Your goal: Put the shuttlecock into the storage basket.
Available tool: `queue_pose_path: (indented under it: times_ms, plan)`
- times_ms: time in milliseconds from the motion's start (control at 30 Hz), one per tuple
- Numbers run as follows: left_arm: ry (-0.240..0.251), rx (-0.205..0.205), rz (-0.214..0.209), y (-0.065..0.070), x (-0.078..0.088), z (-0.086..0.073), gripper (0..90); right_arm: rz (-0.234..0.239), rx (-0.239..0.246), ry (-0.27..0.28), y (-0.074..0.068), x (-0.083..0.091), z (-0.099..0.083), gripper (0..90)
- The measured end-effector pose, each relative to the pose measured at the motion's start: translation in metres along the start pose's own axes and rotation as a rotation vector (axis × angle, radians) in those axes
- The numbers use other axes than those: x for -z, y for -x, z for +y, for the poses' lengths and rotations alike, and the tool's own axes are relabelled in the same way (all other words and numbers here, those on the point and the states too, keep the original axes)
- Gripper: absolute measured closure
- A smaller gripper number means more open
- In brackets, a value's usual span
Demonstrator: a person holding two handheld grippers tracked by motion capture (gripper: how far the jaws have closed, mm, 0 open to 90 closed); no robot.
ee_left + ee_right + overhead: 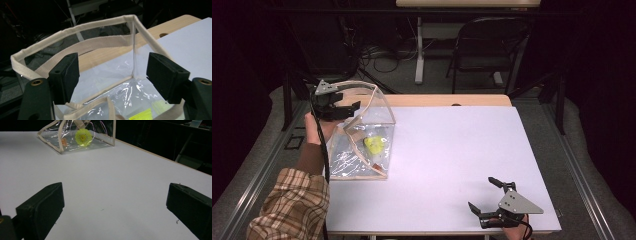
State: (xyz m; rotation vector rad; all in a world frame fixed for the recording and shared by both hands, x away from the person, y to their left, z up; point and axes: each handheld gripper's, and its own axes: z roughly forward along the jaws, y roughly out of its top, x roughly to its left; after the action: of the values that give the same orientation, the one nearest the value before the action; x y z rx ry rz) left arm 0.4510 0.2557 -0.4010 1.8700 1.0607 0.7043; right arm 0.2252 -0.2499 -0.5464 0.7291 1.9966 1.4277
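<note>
left tongs [354, 107]: released, jaws wide, at the rim of the clear bag [362, 132] | clear bag: on the table [452, 160] at 9 o'clock, yellow thing [374, 145] inside | right tongs [484, 195]: released, at 5 o'clock

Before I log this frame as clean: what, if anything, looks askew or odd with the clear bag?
The clear tote bag leans at the table's left edge, its cream-trimmed rim slanting rather than level. A yellow-green flower-shaped object lies inside. The left tongs sit open beside the rim. Nothing is spilled or visibly damaged.
</note>
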Motion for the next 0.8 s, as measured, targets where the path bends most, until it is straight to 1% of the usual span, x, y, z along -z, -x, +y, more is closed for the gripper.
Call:
queue_pose_path:
  times_ms: [67,100,200,433,533,800]
  plan:
    - [0.007,-0.002,0.001,0.002,0.002,0.001,24.8,0.001,0.0,-0.001,0.0,0.0,0.0,1.1]
    - [0.017,-0.003,0.0,0.004,0.004,0.002,21.5,0.0,-0.001,0.0,0.0,0.0,0.0,1.1]
    - [0.024,-0.011,-0.007,0.007,0.008,0.003,17.3,-0.001,-0.003,0.002,0.0,0.0,0.0,1.1]
    - [0.042,-0.026,-0.017,0.015,0.016,0.003,12.0,-0.001,-0.005,0.004,0.0,0.001,0.0,1.1]
    - [0.052,-0.034,-0.02,0.021,0.02,0.002,6.5,0.0,-0.005,0.003,0.0,0.001,0.0,1.1]
    - [0.055,-0.054,-0.029,0.03,0.027,-0.004,1.8,0.001,-0.005,0.003,0.0,0.001,-0.001,1.1]
